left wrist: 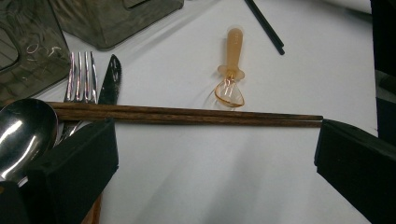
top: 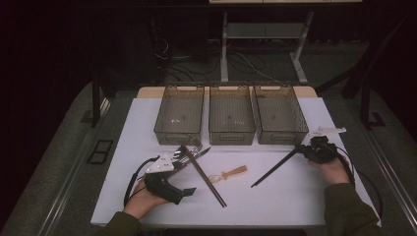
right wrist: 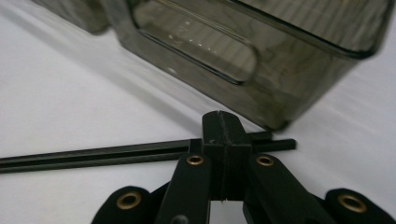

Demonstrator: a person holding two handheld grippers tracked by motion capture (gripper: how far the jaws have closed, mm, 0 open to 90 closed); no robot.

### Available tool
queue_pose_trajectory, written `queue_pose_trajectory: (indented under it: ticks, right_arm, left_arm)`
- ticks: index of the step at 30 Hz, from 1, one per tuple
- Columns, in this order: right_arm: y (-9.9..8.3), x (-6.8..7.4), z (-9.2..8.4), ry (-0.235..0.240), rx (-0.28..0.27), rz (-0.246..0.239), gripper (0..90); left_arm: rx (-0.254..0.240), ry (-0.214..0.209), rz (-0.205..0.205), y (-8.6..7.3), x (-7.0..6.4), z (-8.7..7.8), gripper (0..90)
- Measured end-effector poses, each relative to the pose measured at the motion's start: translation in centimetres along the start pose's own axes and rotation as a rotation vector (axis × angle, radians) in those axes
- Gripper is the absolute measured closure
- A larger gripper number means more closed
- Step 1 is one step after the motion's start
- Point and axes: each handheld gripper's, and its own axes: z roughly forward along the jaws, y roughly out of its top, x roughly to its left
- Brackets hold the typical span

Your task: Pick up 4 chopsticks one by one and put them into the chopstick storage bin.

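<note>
Your right gripper (right wrist: 220, 140) fingers pinch the black chopsticks (right wrist: 93, 156) by one end; they could swivel. Left gripper (left wrist: 215, 163) fingers: spread.

In the left gripper view the spoon (left wrist: 21, 135) runs off the left edge and behind a jaw, which also covers the fork's (left wrist: 80, 84) handle. In the right gripper view the black chopsticks (right wrist: 93, 155) leave the left edge, partly behind the jaws.

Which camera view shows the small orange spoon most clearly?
The left gripper view: the orange spoon lies close and sharp, its clear bowl beside the brown chopsticks. The high view shows it small and indistinct.
</note>
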Motion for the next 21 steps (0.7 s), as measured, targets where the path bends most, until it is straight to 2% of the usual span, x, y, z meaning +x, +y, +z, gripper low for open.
queue_pose_trajectory:
  ticks: [3, 7, 13, 18, 21]
  right_arm:
    - [0.0, -0.7, 0.1, -0.031, 0.005, 0.012, 90.0]
    - [0.0, -1.3, 0.3, -0.048, 0.011, 0.029, 90.0]
    - [0.0, -1.3, 1.0, -0.050, 0.021, 0.031, 90.0]
    - [0.2, -1.0, 1.5, -0.041, 0.026, 0.008, 90.0]
    - [0.2, -0.9, 1.6, -0.040, 0.028, 0.011, 90.0]
  left_arm:
    - [-0.003, -0.002, 0.000, 0.0, 0.0, 0.0, 0.0]
    - [0.000, -0.001, 0.000, 0.0, 0.0, 0.0, 0.0]
    - [-0.001, -0.002, -0.001, 0.0, 0.1, 0.0, 0.0]
    - [0.003, -0.003, 0.001, 0.0, 0.0, 0.0, 0.0]
    - [0.001, -0.002, 0.000, 0.0, 0.0, 0.0, 0.0]
